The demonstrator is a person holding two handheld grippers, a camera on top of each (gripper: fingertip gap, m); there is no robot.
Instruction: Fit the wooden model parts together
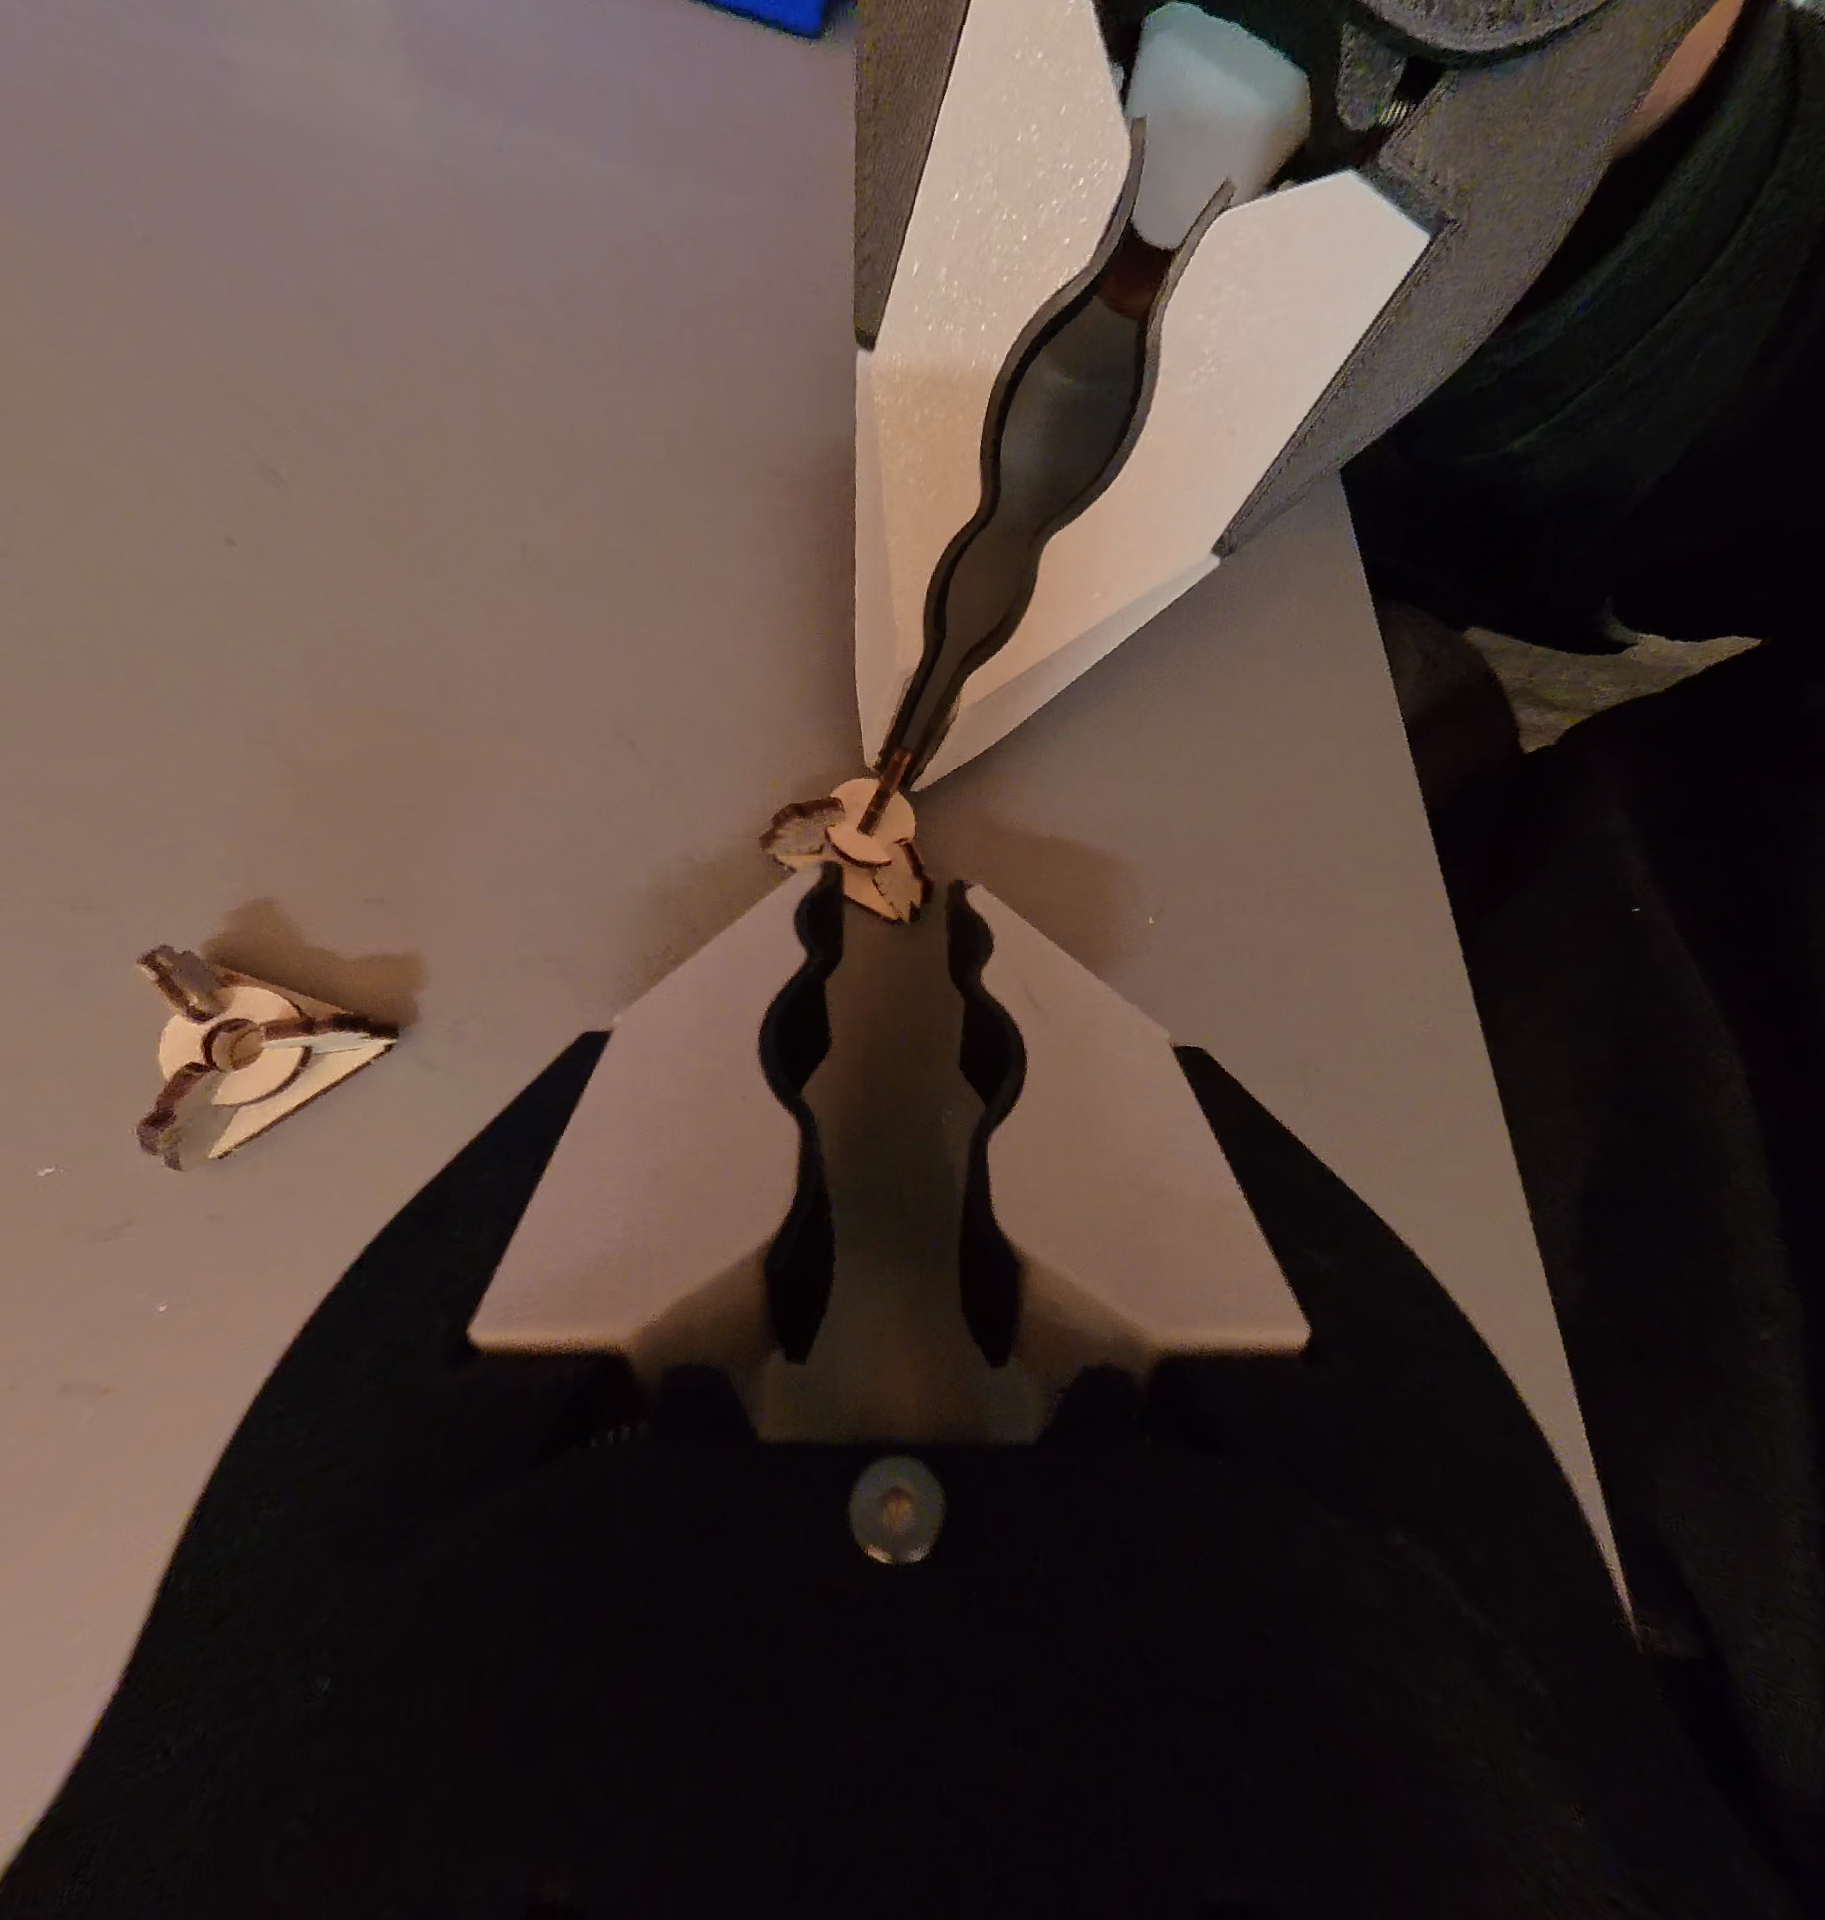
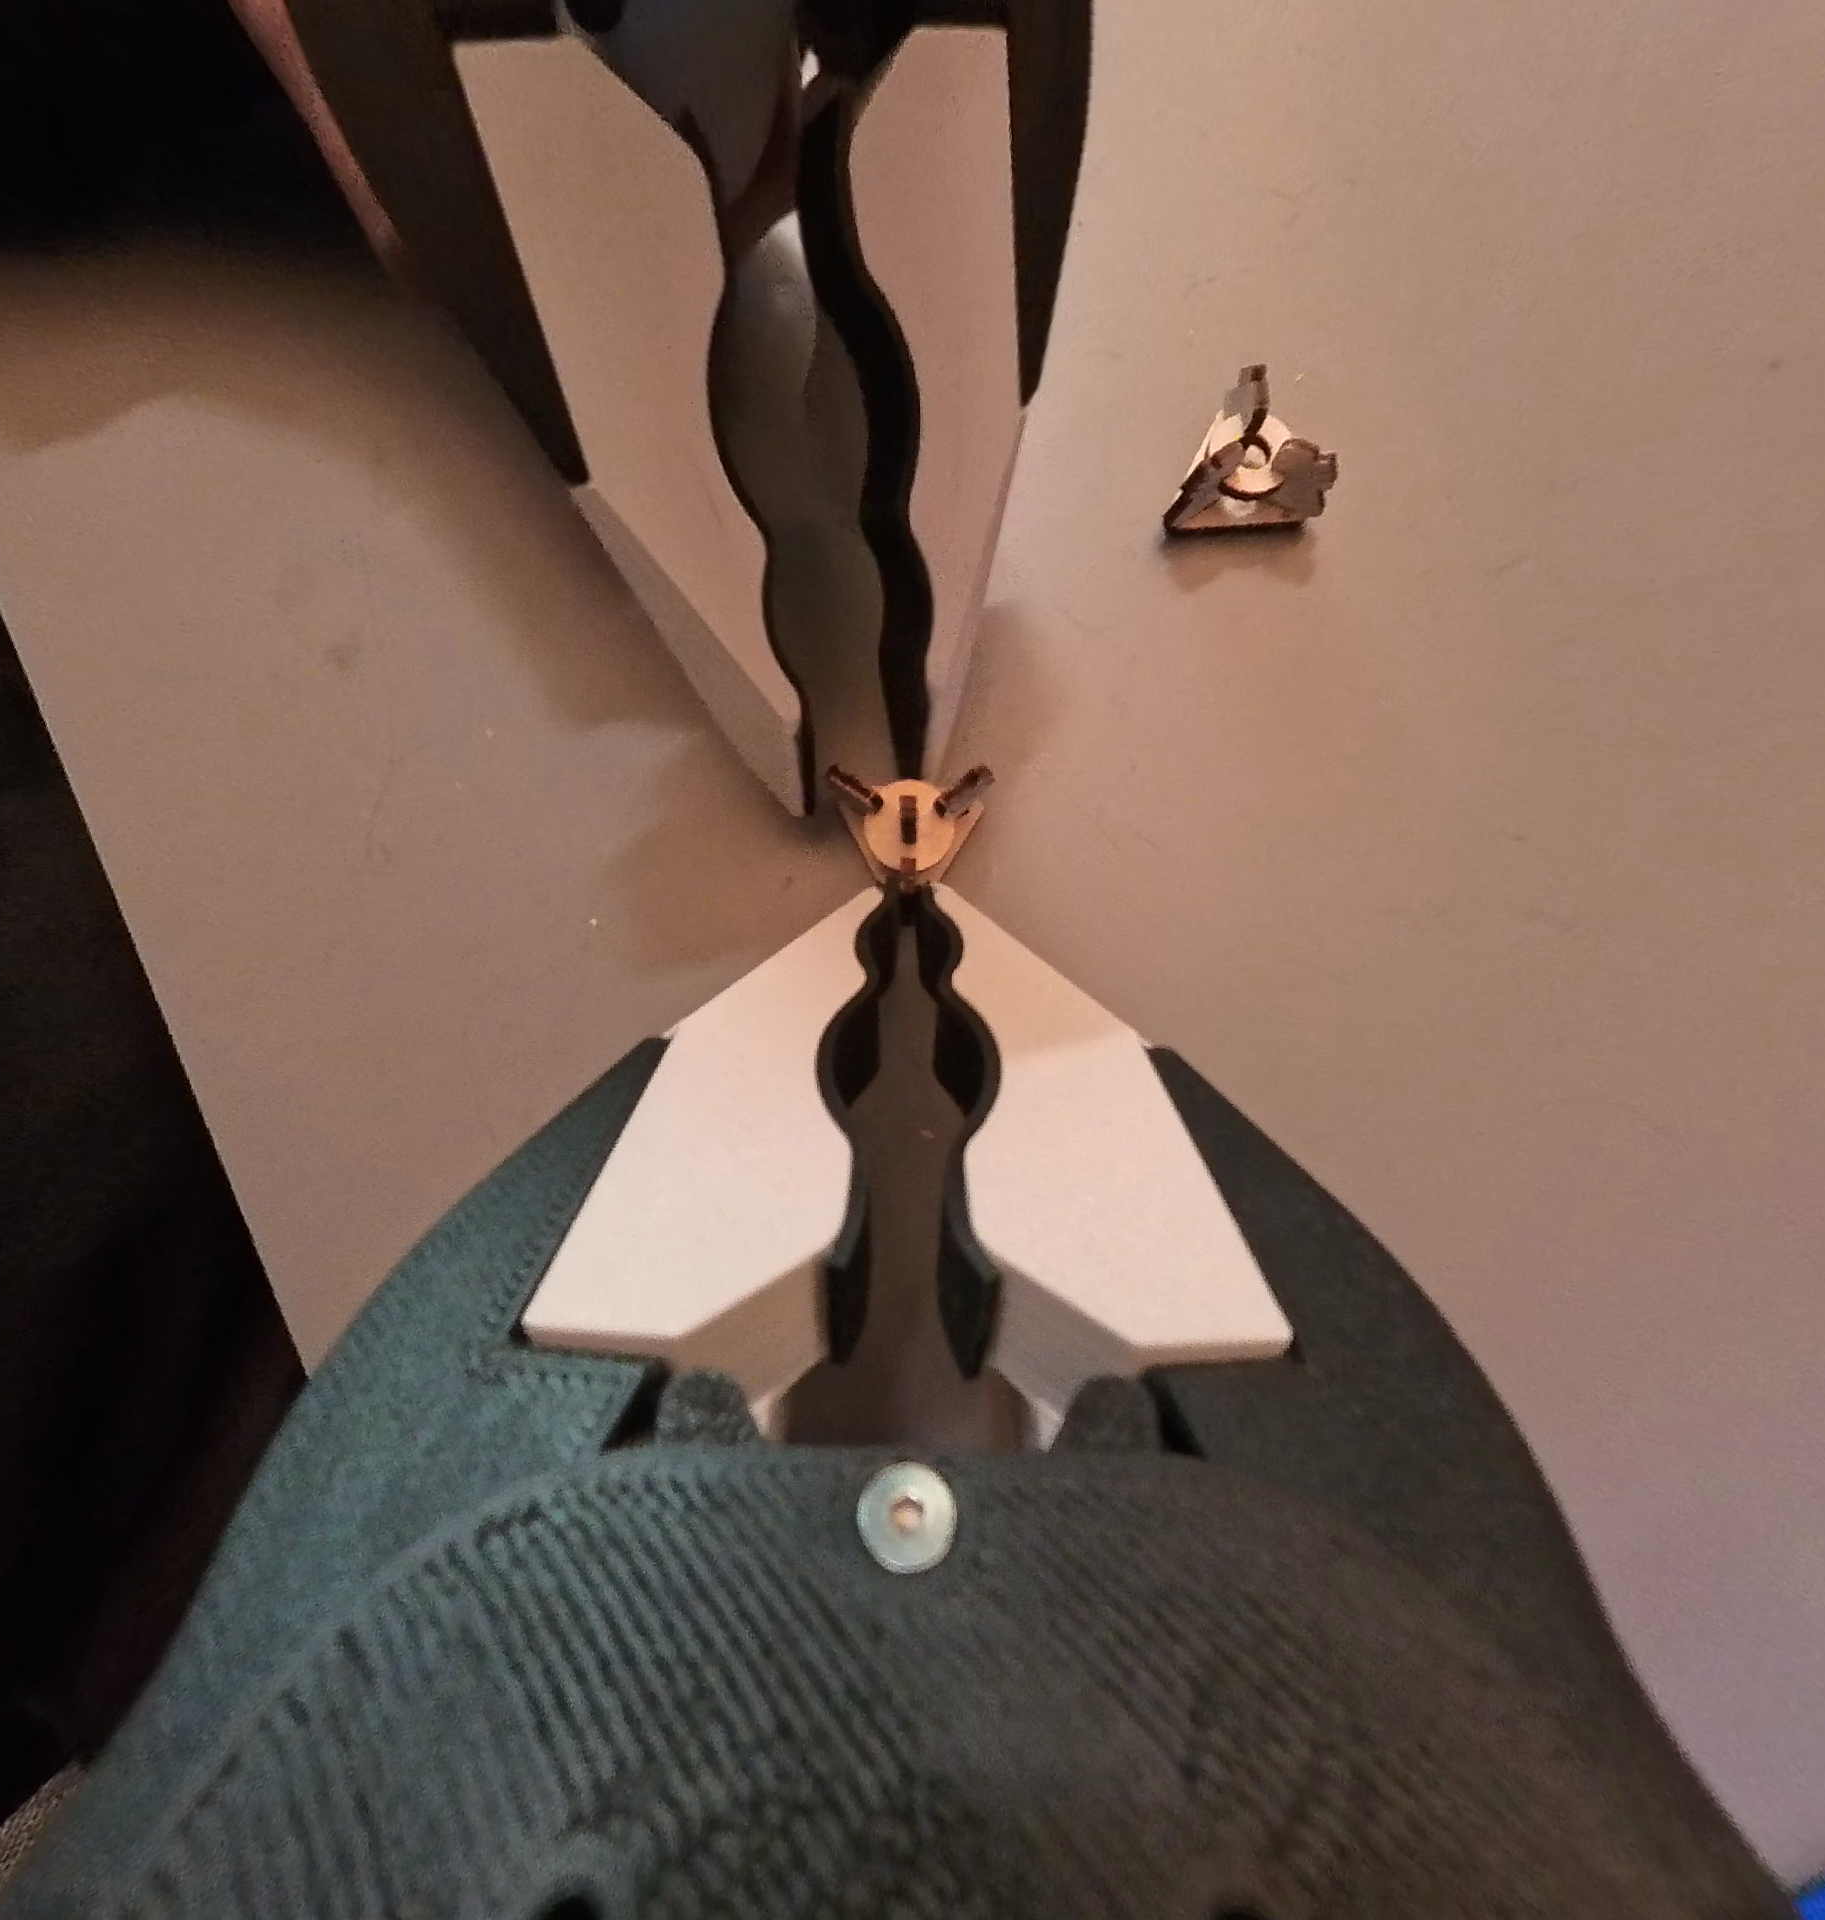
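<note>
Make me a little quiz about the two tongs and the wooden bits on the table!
1. How many wooden pieces are in view?
2. True or false: the second wooden piece lies alone on the grey table, with no tongs touching it.
3. What are the right tongs doing?
A. standing wide open over bare table
B. pinching a thin tab of the small wooden piece
C. holding a metal spoon

Key
1. Two: one where the tongs meet, one off to the side.
2. True.
3. B.
</note>
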